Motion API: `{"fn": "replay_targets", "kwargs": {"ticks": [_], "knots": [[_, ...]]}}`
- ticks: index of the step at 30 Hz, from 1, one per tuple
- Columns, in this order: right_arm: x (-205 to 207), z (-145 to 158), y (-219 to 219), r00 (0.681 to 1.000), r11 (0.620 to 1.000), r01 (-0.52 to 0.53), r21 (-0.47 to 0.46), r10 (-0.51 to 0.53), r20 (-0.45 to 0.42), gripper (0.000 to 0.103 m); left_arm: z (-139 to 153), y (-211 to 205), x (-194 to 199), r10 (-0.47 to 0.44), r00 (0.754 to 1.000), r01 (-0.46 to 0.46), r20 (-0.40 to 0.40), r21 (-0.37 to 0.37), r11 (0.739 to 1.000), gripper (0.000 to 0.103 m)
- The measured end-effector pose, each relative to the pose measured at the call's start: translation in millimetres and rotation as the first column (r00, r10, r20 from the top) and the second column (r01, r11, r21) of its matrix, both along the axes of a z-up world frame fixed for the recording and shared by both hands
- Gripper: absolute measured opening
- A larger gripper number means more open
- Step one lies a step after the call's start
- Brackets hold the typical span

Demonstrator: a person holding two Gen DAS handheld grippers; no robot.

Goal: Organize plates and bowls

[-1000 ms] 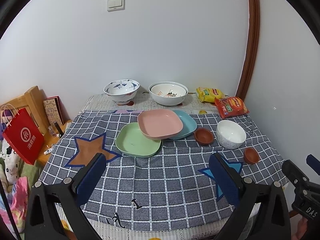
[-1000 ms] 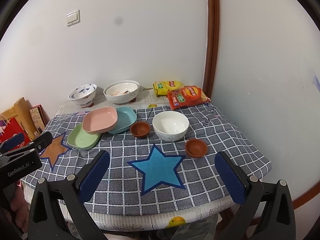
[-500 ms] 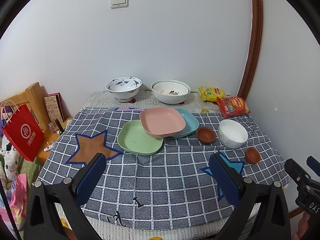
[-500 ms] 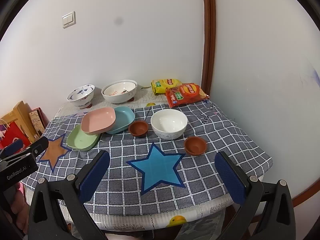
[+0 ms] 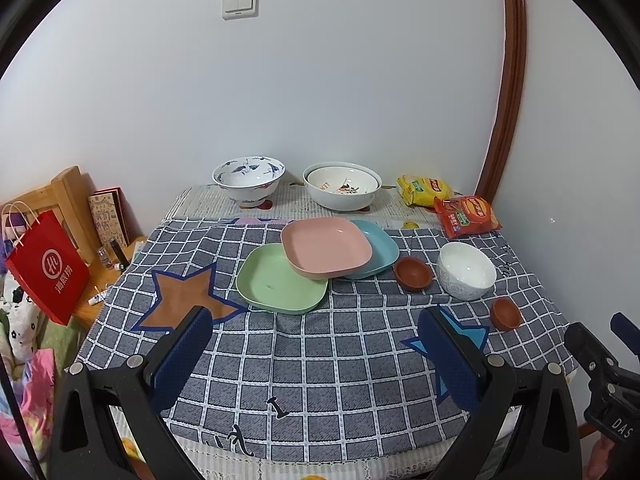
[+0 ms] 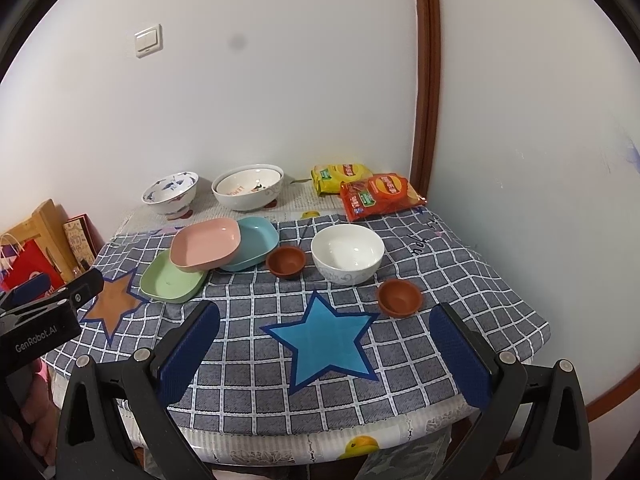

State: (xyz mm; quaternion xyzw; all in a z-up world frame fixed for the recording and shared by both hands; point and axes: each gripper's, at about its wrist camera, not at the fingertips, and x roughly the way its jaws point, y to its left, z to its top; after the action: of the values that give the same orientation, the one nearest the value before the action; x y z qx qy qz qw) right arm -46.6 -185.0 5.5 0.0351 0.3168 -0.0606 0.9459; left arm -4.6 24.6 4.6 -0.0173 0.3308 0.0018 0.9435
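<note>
A pink plate [image 5: 326,248] [image 6: 206,243] rests across a green plate [image 5: 276,282] [image 6: 170,280] and a blue plate [image 5: 380,246] [image 6: 256,242] mid-table. To their right stand a small brown bowl [image 5: 413,273] [image 6: 286,261], a white bowl [image 5: 466,270] [image 6: 347,252] and a second brown bowl [image 5: 505,312] [image 6: 399,297]. At the back sit a blue-patterned bowl [image 5: 249,180] [image 6: 171,191] and a large white bowl [image 5: 342,184] [image 6: 248,186]. My left gripper [image 5: 316,354] is open over the near cloth. My right gripper [image 6: 324,354] is open above the blue star, holding nothing.
Yellow [image 5: 424,188] [image 6: 340,174] and red [image 5: 466,214] [image 6: 378,194] snack bags lie at the back right by the wall. A red paper bag [image 5: 46,268] and wooden furniture [image 5: 68,196] stand left of the table. The checked cloth [image 5: 320,360] covers the near half.
Both grippers have drawn back and risen slightly, so the table sits lower and smaller in view. Nothing on the table has moved.
</note>
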Motion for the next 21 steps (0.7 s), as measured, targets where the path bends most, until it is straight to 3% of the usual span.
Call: {"fn": "replay_targets", "kwargs": {"ticks": [21], "knots": [[11, -8, 2, 0.999, 0.999, -0.026, 0.03, 0.026, -0.023, 0.103, -1, -2, 12, -0.008, 1.0, 0.008, -0.006, -0.003, 1.0, 0.103]]}}
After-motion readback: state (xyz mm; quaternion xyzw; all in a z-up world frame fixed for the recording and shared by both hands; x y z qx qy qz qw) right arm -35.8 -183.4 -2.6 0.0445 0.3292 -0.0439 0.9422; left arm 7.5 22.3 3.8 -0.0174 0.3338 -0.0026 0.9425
